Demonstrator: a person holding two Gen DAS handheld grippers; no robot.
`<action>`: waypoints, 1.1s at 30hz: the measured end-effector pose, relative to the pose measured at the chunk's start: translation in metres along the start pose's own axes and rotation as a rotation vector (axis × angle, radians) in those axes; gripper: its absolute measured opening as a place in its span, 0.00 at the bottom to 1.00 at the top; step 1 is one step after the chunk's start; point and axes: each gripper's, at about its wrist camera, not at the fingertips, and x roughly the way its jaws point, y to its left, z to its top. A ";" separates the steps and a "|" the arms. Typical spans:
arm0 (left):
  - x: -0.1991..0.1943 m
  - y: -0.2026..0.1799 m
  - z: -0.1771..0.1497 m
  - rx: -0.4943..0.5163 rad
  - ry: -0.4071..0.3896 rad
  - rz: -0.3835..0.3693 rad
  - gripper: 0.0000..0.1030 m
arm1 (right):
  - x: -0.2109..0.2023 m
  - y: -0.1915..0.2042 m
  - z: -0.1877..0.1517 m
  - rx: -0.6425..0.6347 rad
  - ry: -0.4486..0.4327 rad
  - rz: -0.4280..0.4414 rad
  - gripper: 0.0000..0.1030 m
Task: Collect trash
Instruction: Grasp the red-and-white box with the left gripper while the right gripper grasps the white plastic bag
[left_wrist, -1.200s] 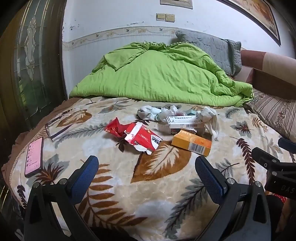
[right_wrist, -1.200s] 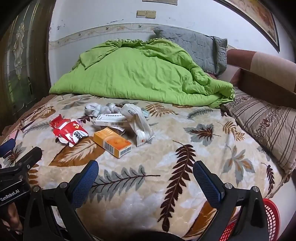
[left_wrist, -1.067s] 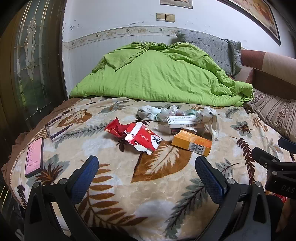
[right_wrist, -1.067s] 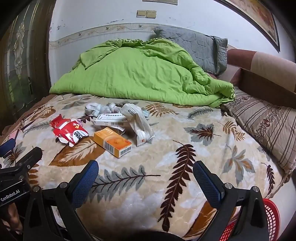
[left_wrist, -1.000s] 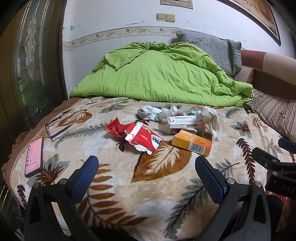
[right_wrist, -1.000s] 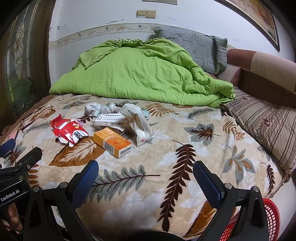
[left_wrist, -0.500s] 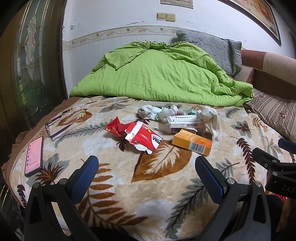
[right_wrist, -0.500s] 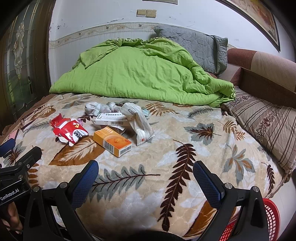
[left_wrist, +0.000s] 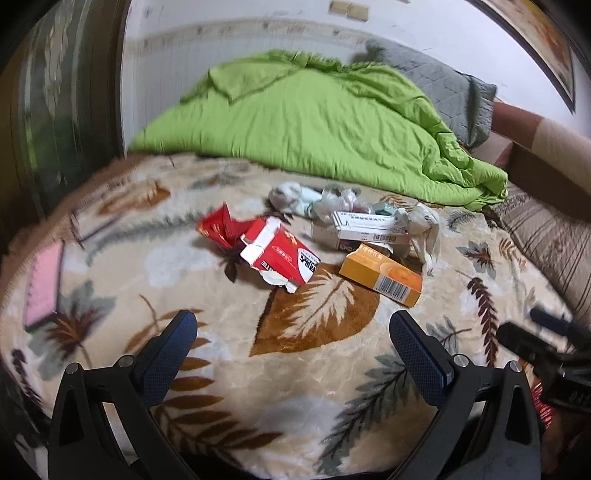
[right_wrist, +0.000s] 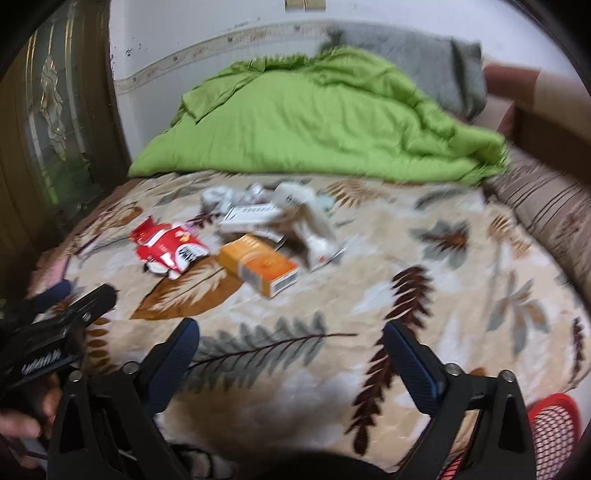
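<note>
Hovering near the bed's edge, the left gripper (left_wrist: 293, 338) gapes; the right gripper (right_wrist: 290, 341), just narrowing, stands empty before the orange box (right_wrist: 258, 264).

Green duvet (left_wrist: 325, 125) bunched on leaf-print blanket (left_wrist: 258, 369); pink phone (left_wrist: 42, 284) near left edge

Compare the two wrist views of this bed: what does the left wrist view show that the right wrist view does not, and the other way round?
Only the left wrist view shows the pink phone lying flat near the blanket's left edge, and the left claw open and empty. Only the right wrist view shows the red mesh basket beside the bed and the right claw, open with nothing between its pads. Both show the orange box, the torn red carton, the white boxes, the green quilt and the leaf-patterned blanket.
</note>
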 end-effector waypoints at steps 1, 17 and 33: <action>0.008 0.005 0.004 -0.026 0.033 -0.009 1.00 | 0.001 -0.003 0.004 -0.010 0.013 0.005 0.87; 0.130 0.039 0.050 -0.281 0.242 -0.079 0.54 | 0.052 -0.020 0.063 -0.220 0.017 -0.057 0.56; 0.135 0.018 0.051 -0.191 0.210 -0.137 0.12 | 0.138 -0.041 0.104 -0.250 0.011 -0.062 0.37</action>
